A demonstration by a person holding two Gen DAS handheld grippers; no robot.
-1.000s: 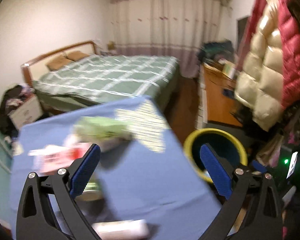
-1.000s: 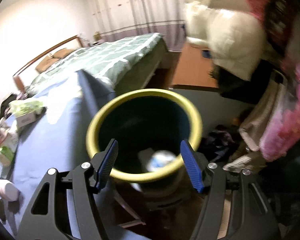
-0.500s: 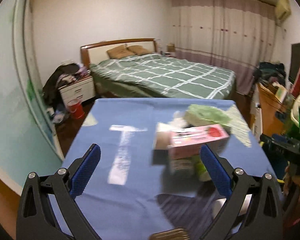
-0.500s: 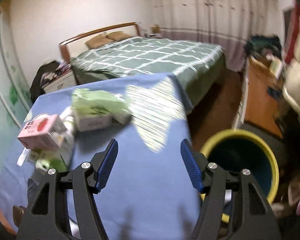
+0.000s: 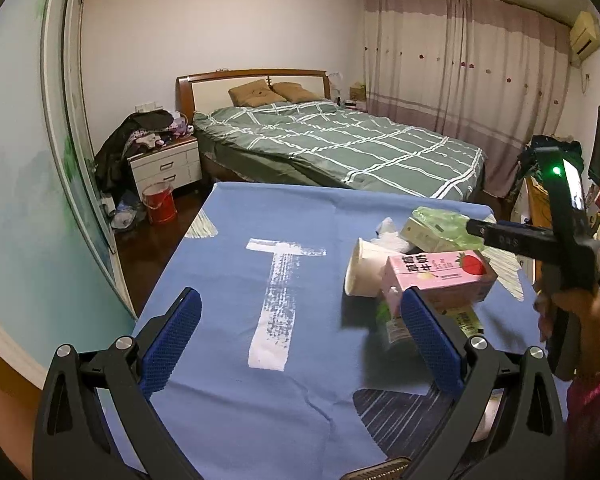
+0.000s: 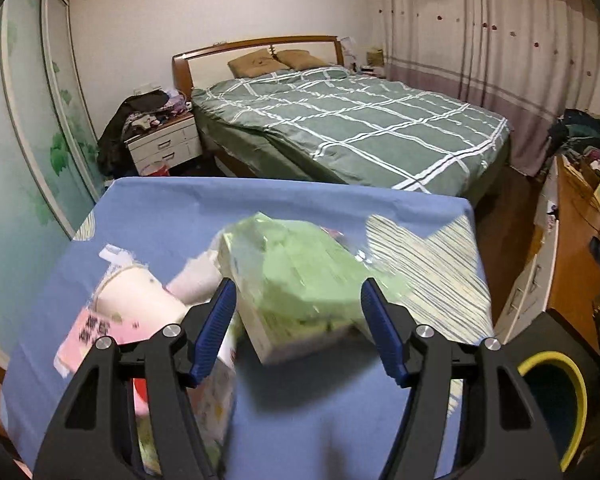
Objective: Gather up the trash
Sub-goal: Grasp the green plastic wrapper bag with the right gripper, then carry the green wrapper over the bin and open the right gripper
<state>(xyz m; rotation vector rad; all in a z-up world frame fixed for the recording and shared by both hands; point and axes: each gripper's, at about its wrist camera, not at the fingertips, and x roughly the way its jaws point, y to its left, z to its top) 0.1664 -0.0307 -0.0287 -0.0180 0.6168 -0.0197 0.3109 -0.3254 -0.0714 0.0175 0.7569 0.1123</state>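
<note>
A: While the trash pile waits at the right side of the blue table (image 5: 236, 400), both tools hang over it with nothing in them. The left gripper (image 5: 300, 340) has its jaws spread wide above bare cloth near the painted white T (image 5: 278, 300). The right gripper (image 6: 300, 328) is just as wide, its blue pads framing the green-wrapped packet (image 6: 300, 280).

B: So what is left to collect?

A: Most of a heap, by the look of it. In the left view a pink strawberry milk carton (image 5: 436, 278) lies on its side, touching a tipped white paper cup (image 5: 364, 268). Behind them sit a crumpled white tissue (image 5: 392, 232) and the green packet. A second, paler carton lies under the pink one, though blur hides its print.

B: And the bin?

A: The yellow-rimmed bin (image 6: 576, 392) stands on the floor just off the table's right edge, low in the right view. Its inside is dark from here, so what it already holds cannot be told.

B: How far along, then?

A: Midway at best, I judge. At least five pieces are on the cloth and neither tool grips any. The right gripper looks the likelier to act next, since the packet already sits between its pads. Whether they touch the wrapper cannot be told through the blur.
</note>
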